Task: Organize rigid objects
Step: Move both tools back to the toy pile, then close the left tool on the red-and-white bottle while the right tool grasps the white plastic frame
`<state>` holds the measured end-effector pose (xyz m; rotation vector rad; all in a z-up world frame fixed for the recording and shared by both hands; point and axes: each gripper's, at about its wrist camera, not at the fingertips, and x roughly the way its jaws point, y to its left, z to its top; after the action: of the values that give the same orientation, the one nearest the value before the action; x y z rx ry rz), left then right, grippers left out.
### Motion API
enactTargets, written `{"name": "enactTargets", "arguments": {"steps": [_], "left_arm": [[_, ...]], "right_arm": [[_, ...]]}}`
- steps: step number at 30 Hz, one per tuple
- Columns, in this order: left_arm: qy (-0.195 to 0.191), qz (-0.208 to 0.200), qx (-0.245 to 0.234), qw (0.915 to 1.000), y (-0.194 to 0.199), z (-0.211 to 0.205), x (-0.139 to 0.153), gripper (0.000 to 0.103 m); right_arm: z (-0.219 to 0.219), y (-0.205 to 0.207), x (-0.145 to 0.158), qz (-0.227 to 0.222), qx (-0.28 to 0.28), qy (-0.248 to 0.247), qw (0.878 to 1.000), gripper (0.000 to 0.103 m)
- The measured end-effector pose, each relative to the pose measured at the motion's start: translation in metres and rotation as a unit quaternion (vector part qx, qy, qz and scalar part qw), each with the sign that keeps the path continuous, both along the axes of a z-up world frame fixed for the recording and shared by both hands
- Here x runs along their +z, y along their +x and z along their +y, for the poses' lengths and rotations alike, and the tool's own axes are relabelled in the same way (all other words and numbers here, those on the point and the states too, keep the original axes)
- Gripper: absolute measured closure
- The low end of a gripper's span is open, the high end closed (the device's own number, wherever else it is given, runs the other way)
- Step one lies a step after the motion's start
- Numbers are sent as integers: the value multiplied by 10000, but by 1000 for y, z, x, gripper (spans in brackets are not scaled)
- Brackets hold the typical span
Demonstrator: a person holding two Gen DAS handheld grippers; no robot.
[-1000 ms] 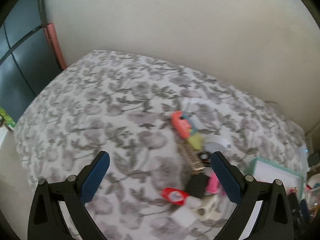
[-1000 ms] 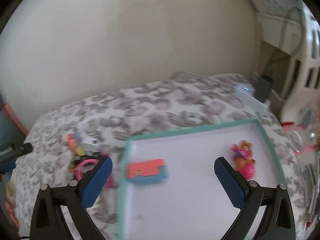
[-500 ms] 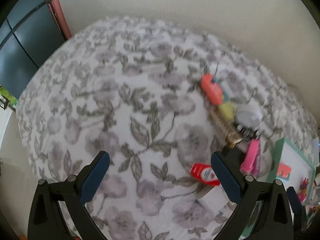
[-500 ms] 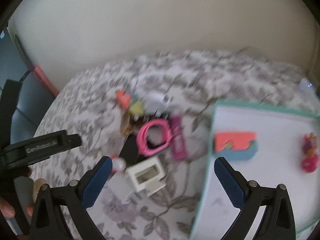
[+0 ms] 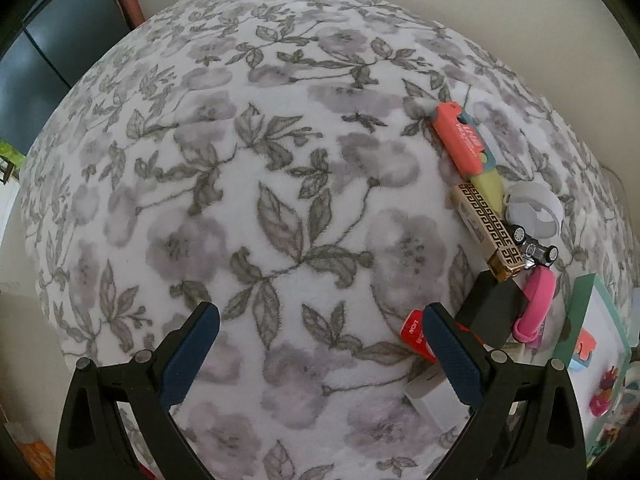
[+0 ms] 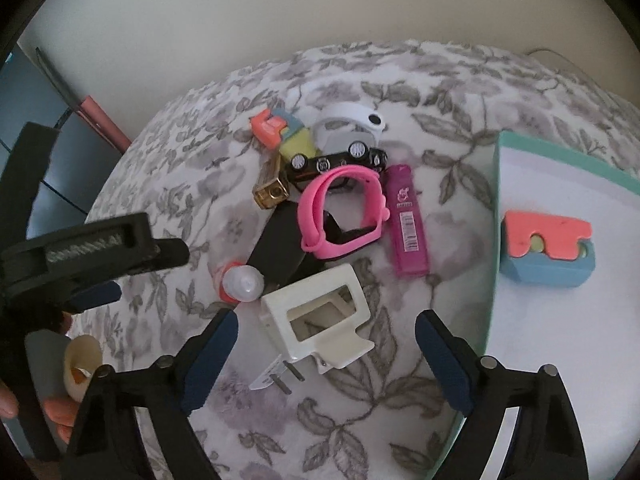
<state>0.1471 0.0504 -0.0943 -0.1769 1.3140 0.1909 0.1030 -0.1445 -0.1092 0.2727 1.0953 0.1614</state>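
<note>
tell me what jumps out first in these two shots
A jumble of small things on the floral blanket: a pink wristband draped over a black toy car, a magenta lighter beside it. Nearest the closing right gripper lies a cream plastic holder, untouched. Right of the pile, a teal-rimmed tray holds a coral and blue block.

This looks like a bedroom in a home. A plush floral blanket [image 5: 280, 208], grey flowers and leaves on white, covers a soft surface that runs up to a plain cream wall [image 6: 320, 8]. On the blanket lies a small heap of household odds and ends: a toy car [image 6: 340, 162], a pink wristband [image 6: 344, 216], a purple lighter [image 6: 408, 220]. Left of the blanket stand dark cabinet doors [image 5: 52, 52]; at its right edge sits a teal-rimmed tray [image 6: 560, 156].
</note>
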Motion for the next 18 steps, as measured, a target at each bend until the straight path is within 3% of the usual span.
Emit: {"name": "enactTargets", "arguments": {"steps": [7,13,15,18], "left_arm": [[-195,30,-109,9997,4,0,-1,2],[-382,-5,-199,9991,6,-4,1,2],[-554,5,-244,9982,7,-6,1,2],[-875,76,-310,9957,7,-9,-2,2]], "right_arm": [[1,5,-5,-62,39,-106,9999,20],[3,5,-5,-96,98,-91,9999,35],[2,5,-6,-88,65,-89,9999,42],[0,4,-6,-86,40,-101,9999,42]]}}
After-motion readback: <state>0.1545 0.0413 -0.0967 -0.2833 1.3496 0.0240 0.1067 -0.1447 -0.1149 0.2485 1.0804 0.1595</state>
